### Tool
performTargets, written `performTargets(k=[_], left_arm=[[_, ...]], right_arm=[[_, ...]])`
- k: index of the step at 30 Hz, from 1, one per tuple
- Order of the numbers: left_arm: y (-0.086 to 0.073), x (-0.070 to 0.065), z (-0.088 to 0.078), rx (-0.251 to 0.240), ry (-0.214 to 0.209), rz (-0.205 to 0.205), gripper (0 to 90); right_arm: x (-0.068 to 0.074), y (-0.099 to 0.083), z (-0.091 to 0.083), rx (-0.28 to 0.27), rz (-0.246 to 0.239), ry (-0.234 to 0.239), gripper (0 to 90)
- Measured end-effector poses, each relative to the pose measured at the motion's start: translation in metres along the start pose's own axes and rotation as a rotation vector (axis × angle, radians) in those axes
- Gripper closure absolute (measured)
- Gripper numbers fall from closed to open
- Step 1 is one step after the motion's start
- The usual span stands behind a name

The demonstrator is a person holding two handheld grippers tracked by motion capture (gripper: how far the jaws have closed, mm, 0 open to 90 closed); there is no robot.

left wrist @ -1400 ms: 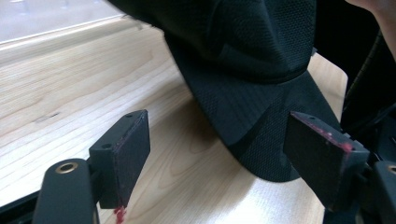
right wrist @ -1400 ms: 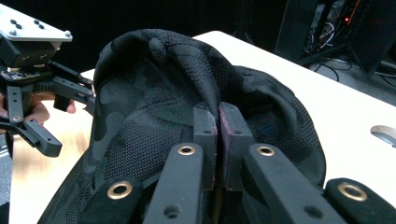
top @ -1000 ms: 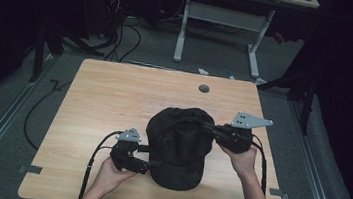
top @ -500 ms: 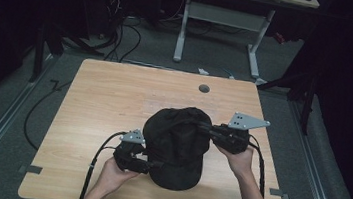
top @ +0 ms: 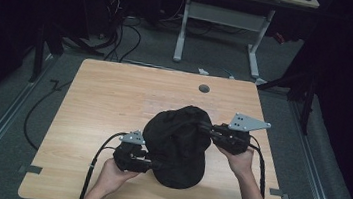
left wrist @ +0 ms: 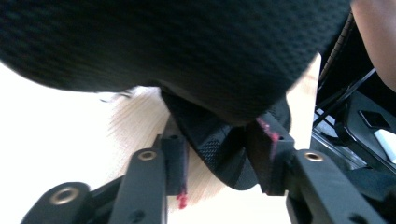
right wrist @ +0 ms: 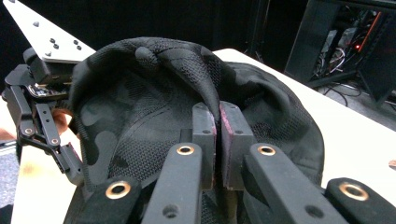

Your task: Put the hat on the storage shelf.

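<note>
One black mesh cap [top: 178, 145] is seen on the wooden tabletop [top: 109, 97], toward its near edge, between two hand-held grippers. One small dark round spot [top: 204, 88] is set in the tabletop beyond the cap, well apart from it.

The left gripper [top: 149, 163] is held at the cap's near left side. Its jaws have just been closing, and in the left gripper view a fold of the cap's lower edge [left wrist: 224, 149] is seen between the fingers [left wrist: 268, 154]; the gap is narrowed about halfway, and whether the pads already press on the fabric cannot be told.

The right gripper [top: 207, 129] is held at the cap's far right side. In the right gripper view its fingers [right wrist: 203, 126] are brought almost together, and a thin ridge of the cap's fabric [right wrist: 205, 93] is pinched between them.
</note>
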State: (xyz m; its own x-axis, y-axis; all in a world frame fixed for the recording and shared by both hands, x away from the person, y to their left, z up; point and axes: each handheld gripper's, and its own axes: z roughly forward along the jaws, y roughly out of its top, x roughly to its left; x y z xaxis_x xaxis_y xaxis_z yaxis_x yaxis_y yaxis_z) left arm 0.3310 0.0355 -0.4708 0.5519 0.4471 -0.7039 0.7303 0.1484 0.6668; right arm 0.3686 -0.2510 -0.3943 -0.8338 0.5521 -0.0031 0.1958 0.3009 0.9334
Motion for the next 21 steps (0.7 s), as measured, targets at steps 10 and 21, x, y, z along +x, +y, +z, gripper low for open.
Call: performTargets(k=[10, 21], left_arm=[[0.002, -0.003, -0.006, 0.0, -0.037, -0.013, 76.9], [0.001, -0.012, -0.015, -0.026, -0.103, -0.007, 85.8]], right_arm=[[0.001, 0.001, 0.0, -0.024, -0.003, -0.012, 84.3], [0.001, 0.002, -0.002, -0.039, 0.006, -0.026, 80.2]])
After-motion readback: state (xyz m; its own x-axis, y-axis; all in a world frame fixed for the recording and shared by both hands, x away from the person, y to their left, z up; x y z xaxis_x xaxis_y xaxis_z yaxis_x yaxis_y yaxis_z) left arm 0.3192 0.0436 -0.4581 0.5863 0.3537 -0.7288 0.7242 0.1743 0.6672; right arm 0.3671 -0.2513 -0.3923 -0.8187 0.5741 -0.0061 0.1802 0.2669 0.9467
